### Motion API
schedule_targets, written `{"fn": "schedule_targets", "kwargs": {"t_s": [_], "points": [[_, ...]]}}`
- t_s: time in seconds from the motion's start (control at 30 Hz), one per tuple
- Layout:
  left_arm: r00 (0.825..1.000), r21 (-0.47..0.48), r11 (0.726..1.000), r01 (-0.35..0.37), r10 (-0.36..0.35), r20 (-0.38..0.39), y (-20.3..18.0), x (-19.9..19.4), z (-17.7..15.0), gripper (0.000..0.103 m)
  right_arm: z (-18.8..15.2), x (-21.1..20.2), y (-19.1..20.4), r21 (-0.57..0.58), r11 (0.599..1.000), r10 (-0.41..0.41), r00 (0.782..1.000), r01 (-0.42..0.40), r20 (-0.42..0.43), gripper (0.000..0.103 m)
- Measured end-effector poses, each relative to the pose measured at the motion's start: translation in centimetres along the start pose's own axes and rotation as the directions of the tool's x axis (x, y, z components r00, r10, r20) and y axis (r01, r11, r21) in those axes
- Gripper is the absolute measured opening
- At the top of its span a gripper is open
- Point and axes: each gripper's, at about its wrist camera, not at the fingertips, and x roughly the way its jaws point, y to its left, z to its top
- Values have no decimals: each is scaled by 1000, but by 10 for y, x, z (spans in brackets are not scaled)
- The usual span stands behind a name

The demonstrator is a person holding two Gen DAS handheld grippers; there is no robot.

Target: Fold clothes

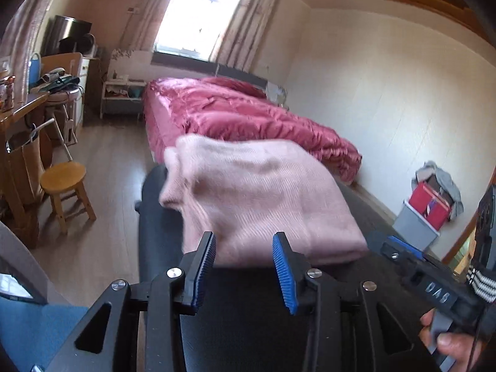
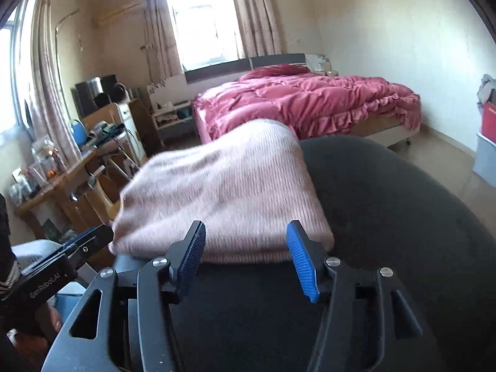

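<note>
A folded pale pink knit garment [image 1: 260,198] lies on a black round surface [image 1: 161,217]. In the left wrist view my left gripper [image 1: 245,238] stands open at the garment's near edge, and its blue pads [image 1: 283,266] hold nothing. The right gripper's body [image 1: 412,266] shows at the right, held by a hand [image 1: 446,341]. From the right wrist view the same garment [image 2: 223,192] lies on the black surface [image 2: 387,217]. My right gripper [image 2: 246,232] is open just short of the folded edge, nothing between its pads [image 2: 302,263]. The left gripper [image 2: 62,260] appears at the left.
A bed with a red quilt [image 1: 248,114] stands beyond the black surface. A round wooden stool [image 1: 65,183] and a cluttered wooden desk [image 1: 21,111] are on the left. A grey bin with red items [image 1: 427,210] stands by the right wall.
</note>
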Motion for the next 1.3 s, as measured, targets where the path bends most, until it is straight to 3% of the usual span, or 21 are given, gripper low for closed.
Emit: {"fn": "schedule_targets", "kwargs": {"t_s": [0.1, 0.2, 0.33, 0.53, 1.3], "points": [[997, 35, 996, -76, 76, -2, -15, 3, -8, 38, -21, -1, 3, -13, 999, -36, 998, 35, -51, 58], [985, 84, 982, -170, 169, 18, -29, -4, -11, 38, -30, -4, 3, 11, 1000, 8, 996, -7, -89, 58], [984, 101, 979, -179, 178, 22, -36, -3, -11, 38, -33, 0, 13, -9, 1000, 1, 993, -2, -119, 58], [963, 134, 953, -271, 267, 48, -42, 0, -10, 39, -34, -5, 24, -48, 999, -6, 996, 2, -88, 58], [956, 157, 944, -291, 290, 29, -41, 14, -9, 39, -34, 0, 22, -37, 999, -22, 994, 18, -107, 58]]}}
